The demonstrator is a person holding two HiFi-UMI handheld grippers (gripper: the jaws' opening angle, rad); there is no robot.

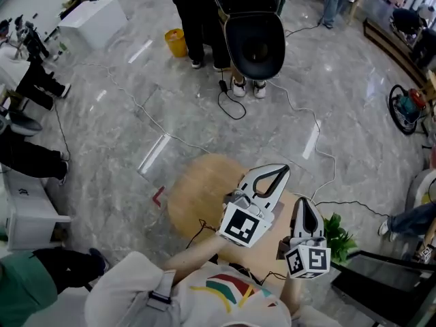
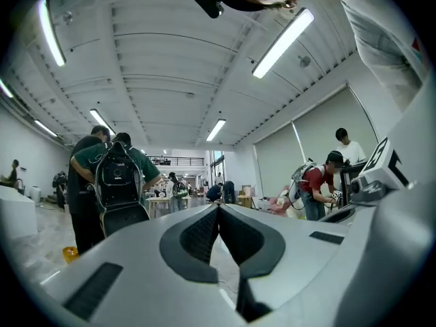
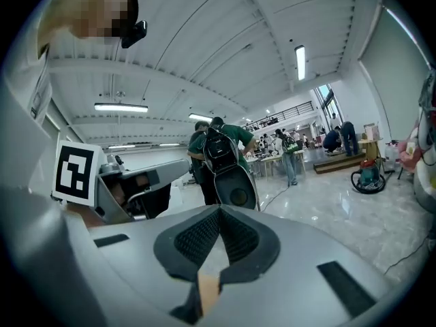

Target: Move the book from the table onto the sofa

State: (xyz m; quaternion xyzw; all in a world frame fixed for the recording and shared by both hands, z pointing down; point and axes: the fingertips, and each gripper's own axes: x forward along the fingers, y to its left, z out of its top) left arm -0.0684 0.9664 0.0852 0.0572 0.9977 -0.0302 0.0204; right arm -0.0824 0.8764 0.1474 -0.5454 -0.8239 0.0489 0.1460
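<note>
No book and no sofa show in any view. A round wooden table (image 1: 197,196) lies below me with its visible top bare. My left gripper (image 1: 274,174) hangs over the table's right part, its jaws shut tip to tip with nothing between them; the left gripper view has the same gripper (image 2: 218,211) pointing level into the hall. To the right of it and closer to me, my right gripper (image 1: 304,208) is shut and empty too. In the right gripper view the right gripper (image 3: 219,212) points a little downward, with the left gripper's marker cube (image 3: 76,172) on its left.
A person with a black backpack (image 1: 253,39) stands beyond the table. A yellow bucket (image 1: 176,43) and cables (image 1: 231,104) lie on the marble floor. A green plant (image 1: 338,237) and a dark flat panel (image 1: 388,278) are at my right. A white box (image 1: 92,20) stands far left.
</note>
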